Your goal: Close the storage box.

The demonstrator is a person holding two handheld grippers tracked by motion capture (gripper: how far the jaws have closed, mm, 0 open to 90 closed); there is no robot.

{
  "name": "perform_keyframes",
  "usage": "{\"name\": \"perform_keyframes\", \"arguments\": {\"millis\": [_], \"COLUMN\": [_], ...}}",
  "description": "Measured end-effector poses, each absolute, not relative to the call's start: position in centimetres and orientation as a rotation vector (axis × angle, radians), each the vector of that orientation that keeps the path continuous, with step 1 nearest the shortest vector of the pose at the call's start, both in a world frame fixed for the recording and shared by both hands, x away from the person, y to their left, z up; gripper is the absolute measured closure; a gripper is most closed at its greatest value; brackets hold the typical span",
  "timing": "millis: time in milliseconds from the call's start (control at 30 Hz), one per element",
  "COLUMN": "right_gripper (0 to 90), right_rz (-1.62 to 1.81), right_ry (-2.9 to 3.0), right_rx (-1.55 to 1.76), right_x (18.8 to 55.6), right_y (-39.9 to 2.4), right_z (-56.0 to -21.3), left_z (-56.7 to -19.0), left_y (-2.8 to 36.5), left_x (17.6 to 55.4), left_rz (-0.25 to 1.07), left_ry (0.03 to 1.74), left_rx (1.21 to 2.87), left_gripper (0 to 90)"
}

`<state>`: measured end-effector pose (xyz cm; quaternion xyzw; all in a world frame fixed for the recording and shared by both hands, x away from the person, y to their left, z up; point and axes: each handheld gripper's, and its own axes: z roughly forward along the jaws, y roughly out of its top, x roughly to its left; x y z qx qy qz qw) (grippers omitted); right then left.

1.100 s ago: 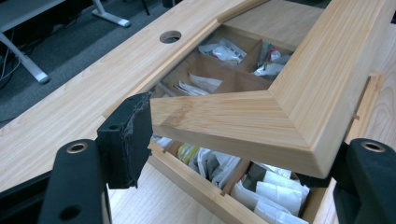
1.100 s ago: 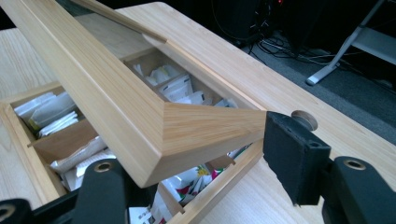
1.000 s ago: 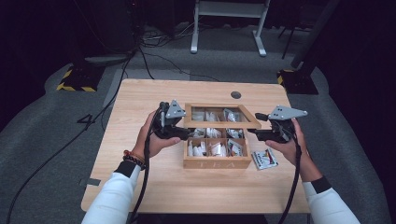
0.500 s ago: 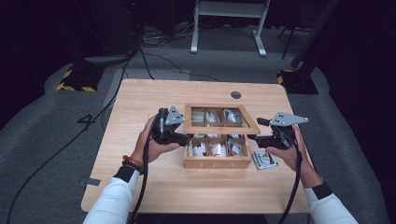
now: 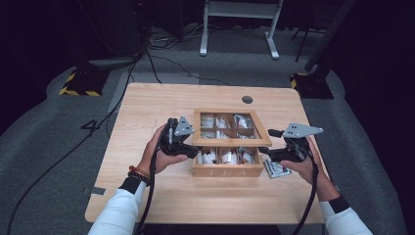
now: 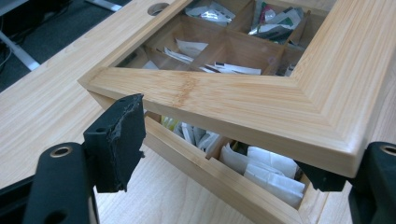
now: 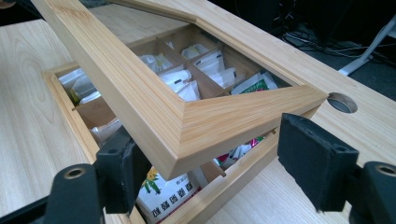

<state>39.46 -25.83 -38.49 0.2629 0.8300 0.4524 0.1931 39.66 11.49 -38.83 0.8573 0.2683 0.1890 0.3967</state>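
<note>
The wooden tea box (image 5: pixel 227 164) sits mid-desk (image 5: pixel 147 105), long axis running left to right. Its framed lid (image 5: pixel 230 142) is tilted up at the front and hinged at the far side. The left gripper (image 5: pixel 192 152) and right gripper (image 5: pixel 264 152) reach in level from either side, each straddling a front lid corner; both sets of jaws have just been opening, pads apart from the wood
</note>
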Motion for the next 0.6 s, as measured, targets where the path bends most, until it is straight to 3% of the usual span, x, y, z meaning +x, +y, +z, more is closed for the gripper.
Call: {"name": "perform_keyframes", "arguments": {"millis": [600], "right_gripper": [26.2], "right_rz": [1.246], "right_ry": [2.378], "right_rx": [0.742], "right_x": [38.9], "right_y": [-25.7], "right_z": [-39.8], "left_z": [-40.0], "left_y": [12.1], "left_x": [39.0], "left_rz": [0.382], "left_ry": [0.631], "left_rx": [2.191], "left_gripper": [22.9]}}
